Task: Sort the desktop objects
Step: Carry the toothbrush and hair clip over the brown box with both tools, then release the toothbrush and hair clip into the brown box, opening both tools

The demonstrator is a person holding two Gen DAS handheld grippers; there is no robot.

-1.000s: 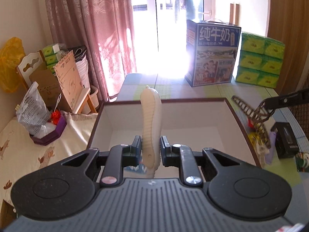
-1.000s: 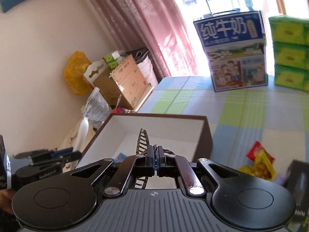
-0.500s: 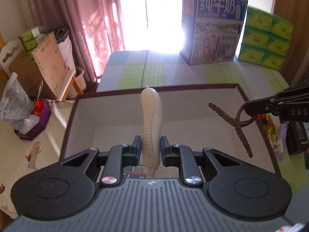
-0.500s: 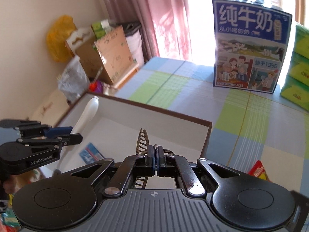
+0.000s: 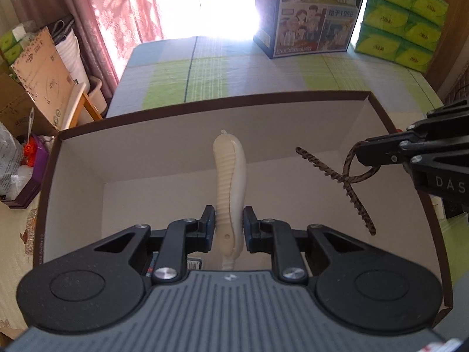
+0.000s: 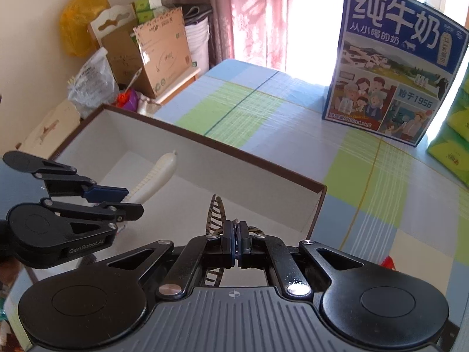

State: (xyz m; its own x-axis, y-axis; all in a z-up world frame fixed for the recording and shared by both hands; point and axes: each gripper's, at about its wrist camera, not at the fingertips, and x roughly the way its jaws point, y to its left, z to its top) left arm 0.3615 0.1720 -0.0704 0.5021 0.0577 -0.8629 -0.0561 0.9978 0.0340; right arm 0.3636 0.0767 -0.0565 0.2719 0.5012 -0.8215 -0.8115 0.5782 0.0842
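Both grippers hover over the open box [image 5: 76, 158], each carrying one item bound for it. The box, white inside with a dark brown rim, stands on the counter [image 6: 293, 135], which is covered by a blue and green checked cloth.

Left gripper [image 5: 228, 226]: its jaws are clamped on the lower part of a cream ribbed comb [image 5: 228, 182], which stands upright between them, its rounded tip pointing toward the far wall of the box. In the right wrist view the comb [image 6: 158, 176] is seen held above the box floor, not resting on it. Holding it low on the body leaves the length free, so a release would likely drop it flat inside.

Right gripper [image 6: 236, 240]: its jaws are closed to a near-zero gap on the loop of a brown patterned hair clip [image 5: 346, 182]. The clip's two toothed arms hang free over the right half of the box, touching neither wall nor floor.

A blue milk carton [image 6: 392, 67] and green tissue packs [image 5: 401, 17] stand well apart at the counter's far end.

Judged stage: both items are in place over the box; release remains.
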